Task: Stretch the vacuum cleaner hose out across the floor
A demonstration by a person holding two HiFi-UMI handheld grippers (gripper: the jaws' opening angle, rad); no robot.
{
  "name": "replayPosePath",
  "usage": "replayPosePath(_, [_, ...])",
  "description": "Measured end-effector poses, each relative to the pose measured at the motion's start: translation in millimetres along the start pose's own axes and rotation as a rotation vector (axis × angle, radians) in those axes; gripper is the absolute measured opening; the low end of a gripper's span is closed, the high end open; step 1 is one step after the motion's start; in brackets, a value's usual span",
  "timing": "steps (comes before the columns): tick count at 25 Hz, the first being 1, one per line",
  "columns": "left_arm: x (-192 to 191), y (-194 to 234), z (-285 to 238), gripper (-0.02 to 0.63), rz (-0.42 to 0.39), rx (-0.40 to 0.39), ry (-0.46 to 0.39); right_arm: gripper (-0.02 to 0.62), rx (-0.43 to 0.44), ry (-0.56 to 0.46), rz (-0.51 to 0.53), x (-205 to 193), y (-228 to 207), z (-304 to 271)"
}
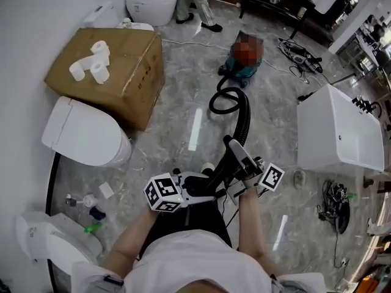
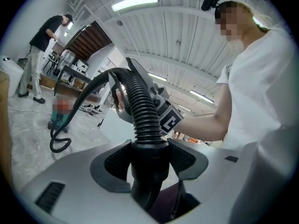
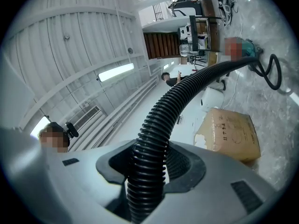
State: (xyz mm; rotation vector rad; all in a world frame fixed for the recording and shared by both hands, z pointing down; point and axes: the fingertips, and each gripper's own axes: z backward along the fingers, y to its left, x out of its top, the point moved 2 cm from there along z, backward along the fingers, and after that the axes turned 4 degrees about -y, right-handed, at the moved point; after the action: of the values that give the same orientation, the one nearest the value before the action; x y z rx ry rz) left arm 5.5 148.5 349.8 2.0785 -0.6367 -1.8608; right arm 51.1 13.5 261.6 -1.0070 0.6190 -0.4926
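A teal vacuum cleaner (image 1: 235, 71) stands on the marble floor at the back. Its black ribbed hose (image 1: 243, 118) makes a loop beside it, then rises toward me. In the left gripper view my left gripper (image 2: 148, 158) is shut on the smooth cuff at the hose's end (image 2: 147, 171). My right gripper (image 3: 150, 164) is shut on the ribbed hose (image 3: 161, 120) a little further along. In the head view the left gripper (image 1: 206, 187) and the right gripper (image 1: 237, 157) are close together in front of my body, both held above the floor.
At the left a cardboard box (image 1: 131, 72) carries three paper rolls, with a white toilet (image 1: 82, 136) in front of it. A white rectangular tub (image 1: 339, 133) stands at the right, with cables (image 1: 335, 203) beside it. A person (image 1: 195, 2) stands at the back.
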Motion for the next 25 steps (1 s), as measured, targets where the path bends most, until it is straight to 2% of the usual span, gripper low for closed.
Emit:
replayPosePath(5, [-24.2,-34.1,15.0,0.244,0.001,-0.011,0.007,0.186,0.001,-0.01,0.015,-35.9,17.6,20.4])
replayPosePath(11, [-38.5,-60.3,26.8,0.244,-0.004,-0.034,0.013,0.187,0.0,-0.031,0.032,-60.5,34.9,34.7])
replayPosePath(21, [-43.0,-78.0,28.0,0.244,-0.015,-0.069,0.019,0.186,0.008,-0.085,0.041,-65.9,49.3,52.4])
replayPosePath(25, [-48.6,-86.1,21.1,0.244,-0.021,-0.082,0.033,0.187,0.005,-0.073,0.056,-68.0,55.0,62.3])
